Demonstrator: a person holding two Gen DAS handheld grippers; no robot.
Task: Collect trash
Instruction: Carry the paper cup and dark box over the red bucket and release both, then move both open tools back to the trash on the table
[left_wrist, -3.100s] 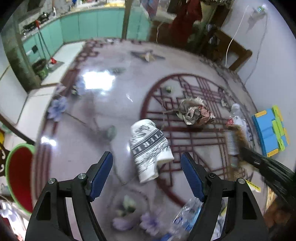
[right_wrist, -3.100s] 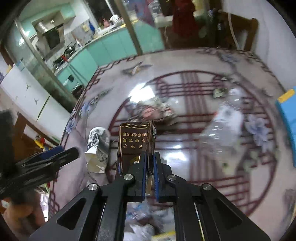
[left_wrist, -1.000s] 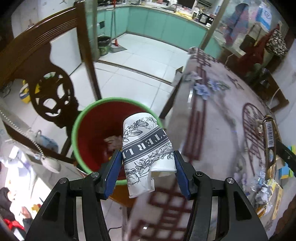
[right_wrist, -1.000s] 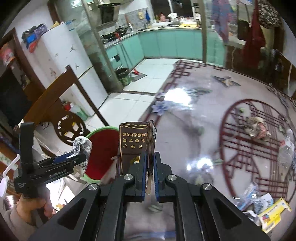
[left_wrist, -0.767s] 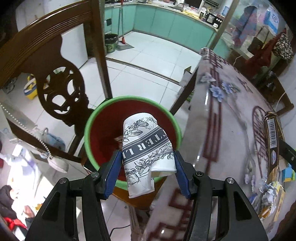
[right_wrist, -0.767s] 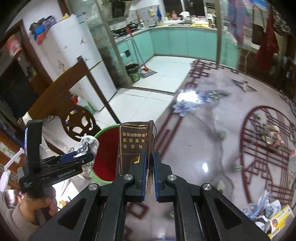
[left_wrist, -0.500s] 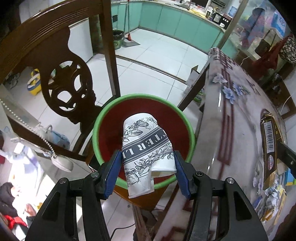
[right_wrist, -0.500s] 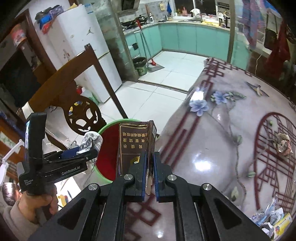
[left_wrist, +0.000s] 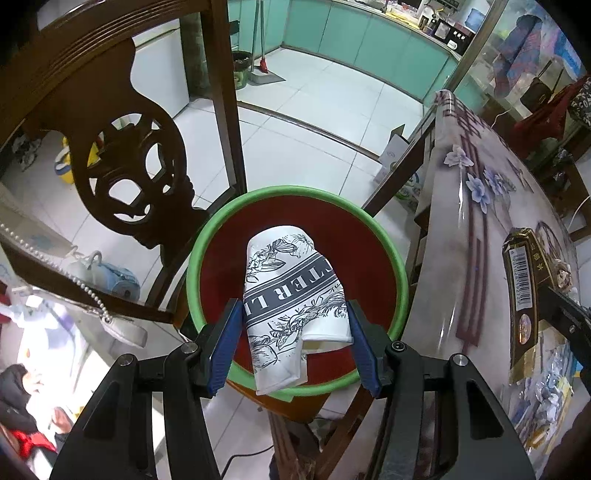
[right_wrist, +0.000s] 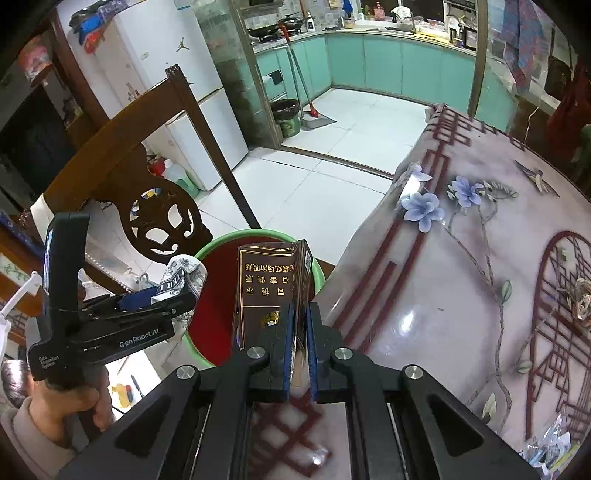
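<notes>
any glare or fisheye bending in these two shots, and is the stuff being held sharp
Left wrist view: straight chair posts bow heavily, and the paper cup in the left tongs is crisp. Right wrist view: white glare spots on the glossy table, edges bend toward dark corners, and the brown carton in the right tongs is sharp.

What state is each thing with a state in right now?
Left hand-held gripper: shut on the paper cup.
Paper cup: crushed, held over the bin.
Right hand-held gripper: shut on the brown carton.
Brown carton: flattened, upright, held at the table edge.
Bin: open, on the chair seat.
</notes>
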